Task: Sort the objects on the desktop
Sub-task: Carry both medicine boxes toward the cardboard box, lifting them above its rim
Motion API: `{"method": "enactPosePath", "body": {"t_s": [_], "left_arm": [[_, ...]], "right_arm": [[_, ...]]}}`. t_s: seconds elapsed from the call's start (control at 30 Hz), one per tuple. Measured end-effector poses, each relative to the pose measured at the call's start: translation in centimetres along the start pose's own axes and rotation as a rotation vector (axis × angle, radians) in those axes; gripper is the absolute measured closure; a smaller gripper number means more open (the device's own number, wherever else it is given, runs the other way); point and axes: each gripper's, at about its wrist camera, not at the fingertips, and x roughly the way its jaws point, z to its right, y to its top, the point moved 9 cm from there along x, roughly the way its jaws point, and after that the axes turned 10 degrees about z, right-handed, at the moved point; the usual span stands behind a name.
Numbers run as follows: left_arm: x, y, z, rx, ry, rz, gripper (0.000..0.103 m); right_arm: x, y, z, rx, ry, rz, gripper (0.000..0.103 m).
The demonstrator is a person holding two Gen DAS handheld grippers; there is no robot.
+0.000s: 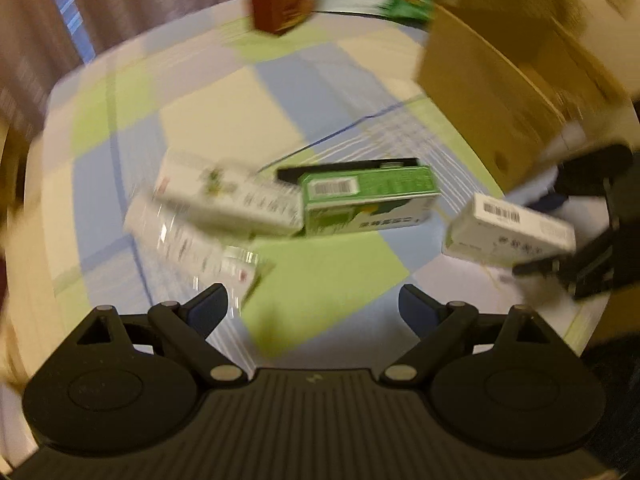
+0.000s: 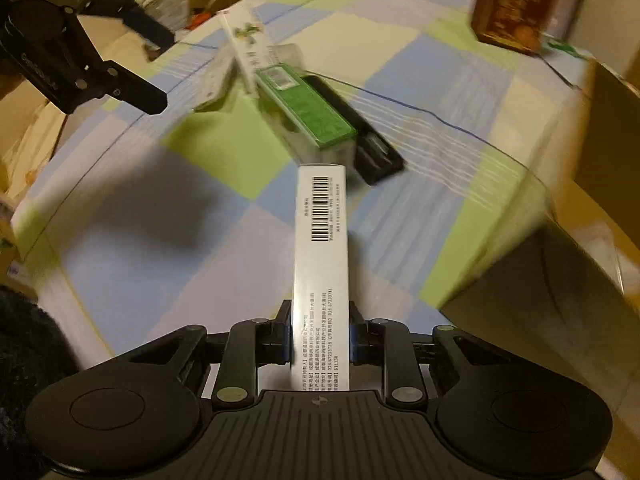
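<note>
white cardboard, a long flat box with a barcode [image 2: 320, 264], sits clamped in the right tongs [image 2: 320, 336] above the checked cloth on the counter [image 2: 400, 64]. left tongs [image 1: 313, 308] gape wide and empty above a loose heap: a glossy green carton [image 1: 366, 200], two pale cartons [image 1: 228, 200], a black slab [image 1: 344, 168] underneath.

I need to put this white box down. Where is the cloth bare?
Bare: the cloth on the near side of the green box, below the held white box; also between the pile and the brown box. Crowded: the cluster around the green box and black case.
</note>
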Motion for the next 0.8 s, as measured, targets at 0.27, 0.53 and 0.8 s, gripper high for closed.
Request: {"method": "enactPosePath", "body": {"t_s": [0.27,0.53,0.8], "left_arm": [[4.3,3.6,5.1,0.484,-0.145,0.015,0.029],[9.7,3.2,7.6,0.781,-0.240,-0.094,0.030],[11.3,2.9,9.2,0.761,-0.254,-0.159,0.075]], "right_arm": [[-3.7,-3.9,3.2,0.131,-0.106,-0.024,0.079],[-5.9,-6.0,4.7,0.275,-0.168,-0.001,0.079],[-6.7,-6.3,5.4,0.327,-0.218,0.020,0.079]]}}
